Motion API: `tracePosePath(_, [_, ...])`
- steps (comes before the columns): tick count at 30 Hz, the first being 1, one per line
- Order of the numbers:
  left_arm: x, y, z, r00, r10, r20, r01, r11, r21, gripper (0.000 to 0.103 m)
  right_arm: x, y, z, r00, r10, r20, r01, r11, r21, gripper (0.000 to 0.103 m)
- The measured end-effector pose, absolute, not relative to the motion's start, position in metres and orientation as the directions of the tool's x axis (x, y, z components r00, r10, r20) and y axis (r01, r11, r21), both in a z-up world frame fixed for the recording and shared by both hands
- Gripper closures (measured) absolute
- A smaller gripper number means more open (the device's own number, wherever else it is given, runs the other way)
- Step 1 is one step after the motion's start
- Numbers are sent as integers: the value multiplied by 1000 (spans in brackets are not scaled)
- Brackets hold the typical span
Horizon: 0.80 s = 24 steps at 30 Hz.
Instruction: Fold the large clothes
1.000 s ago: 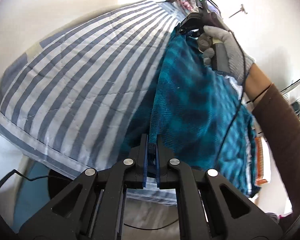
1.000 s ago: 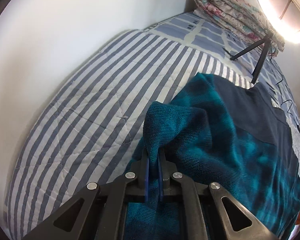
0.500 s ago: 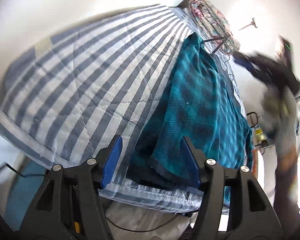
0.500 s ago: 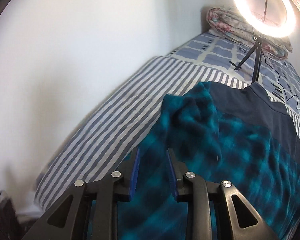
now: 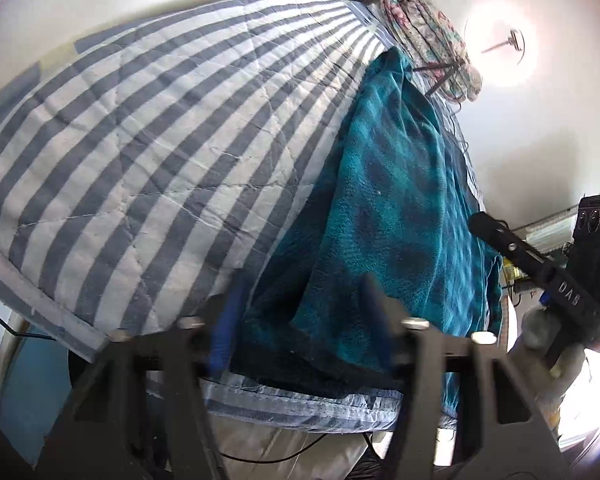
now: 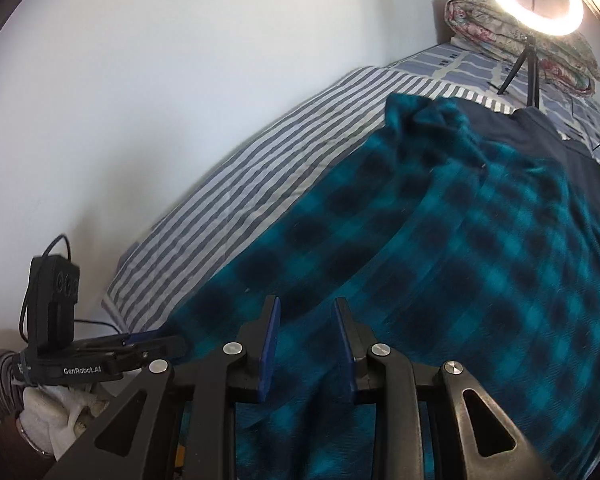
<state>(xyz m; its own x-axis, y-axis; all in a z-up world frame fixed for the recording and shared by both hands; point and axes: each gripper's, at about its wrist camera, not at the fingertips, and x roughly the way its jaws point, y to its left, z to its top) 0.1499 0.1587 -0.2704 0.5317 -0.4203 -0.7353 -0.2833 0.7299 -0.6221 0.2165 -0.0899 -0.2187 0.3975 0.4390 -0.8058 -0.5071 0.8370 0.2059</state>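
Observation:
A large teal and dark checked fleece garment (image 5: 396, 200) lies lengthwise on the striped bed cover (image 5: 148, 152), one long side folded over. In the right wrist view the garment (image 6: 440, 248) fills the middle, with a dark navy panel near its far end. My left gripper (image 5: 300, 312) is open and empty, its jaws either side of the garment's near hem at the bed's foot. My right gripper (image 6: 305, 320) is open and empty, just above the garment's near part. The right gripper (image 5: 540, 272) shows at the right edge of the left wrist view; the left gripper (image 6: 148, 344) shows low left in the right wrist view.
A rolled floral quilt (image 6: 520, 36) lies at the head of the bed. A lit ring light on a small tripod (image 6: 528, 0) stands on the bed beside it. A white wall (image 6: 160, 100) runs along the bed's far side. Cables hang below the bed's foot (image 5: 280, 456).
Both grippers have let go of the garment and opened. They pulled back toward the foot of the bed, and the folded cloth now lies flat.

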Motion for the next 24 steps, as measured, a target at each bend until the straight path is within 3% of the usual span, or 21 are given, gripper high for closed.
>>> tracePosePath(3, [153, 153, -270, 528, -428, -734, -270, 735, -622, 91, 206, -83, -231, 376, 449, -810, -507, 832, 226, 76])
tracePosePath(11, [146, 155, -259, 562, -433, -705, -261, 716, -648, 94, 185, -67, -282, 329, 268, -906, -566, 824, 38, 81])
tracePosePath(18, [141, 155, -252, 581, -441, -684, -248, 705, -665, 94, 161, -74, -244, 380, 393, -837, -557, 820, 132, 77])
tracePosePath(24, [140, 150, -246, 593, -435, -677, -227, 717, -660, 94, 170, -69, -280, 329, 338, -882, -516, 846, 132, 76])
